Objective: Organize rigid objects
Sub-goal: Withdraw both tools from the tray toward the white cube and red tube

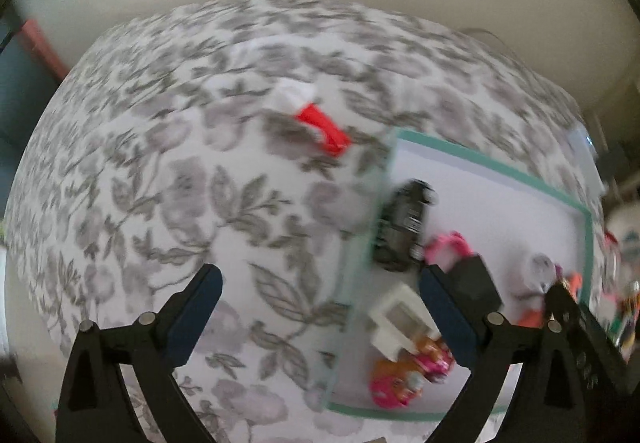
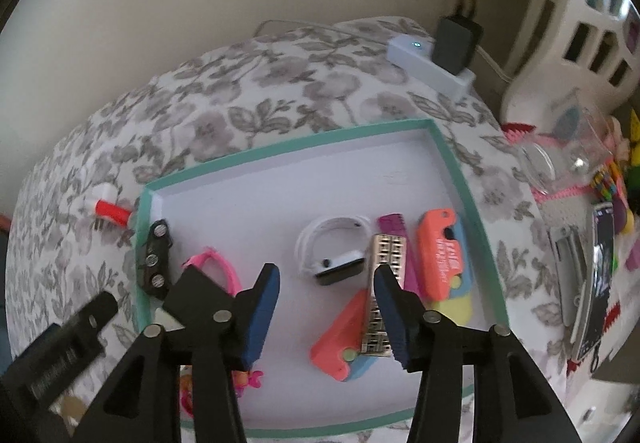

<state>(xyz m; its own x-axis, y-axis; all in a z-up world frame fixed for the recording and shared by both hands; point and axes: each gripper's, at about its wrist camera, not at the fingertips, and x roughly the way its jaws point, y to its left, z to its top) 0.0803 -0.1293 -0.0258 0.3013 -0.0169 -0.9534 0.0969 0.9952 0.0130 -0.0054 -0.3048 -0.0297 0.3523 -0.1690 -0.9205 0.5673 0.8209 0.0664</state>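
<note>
A: Right wrist view first: where do the toys sit?
B: Inside the tray (image 2: 460,179), the teal-rimmed one on the flowered desk (image 2: 280,83). A white watch (image 2: 332,251) lies near the tray's middle, a metal harmonica (image 2: 384,283) just right of it, and an orange clip (image 2: 440,255) right of that, near the tray's right wall. A second orange piece (image 2: 340,343) lies by the harmonica's near end.
A: And the tray's left side?
B: A black car (image 2: 154,259) lies against the left wall, with a pink band (image 2: 224,267) beside it. Outside that wall, on the desk, lies a red-and-white piece (image 2: 108,213).
A: The tools?
B: The right tool (image 2: 328,287) hangs over the tray, jaws parted, nothing between them. The left tool (image 1: 320,287) stands wide apart and empty, straddling the tray's left wall; in its blurred view the car (image 1: 402,227) is ahead.
A: Beyond the tray?
B: A white charger block (image 2: 428,63) near the desk's far corner.
</note>
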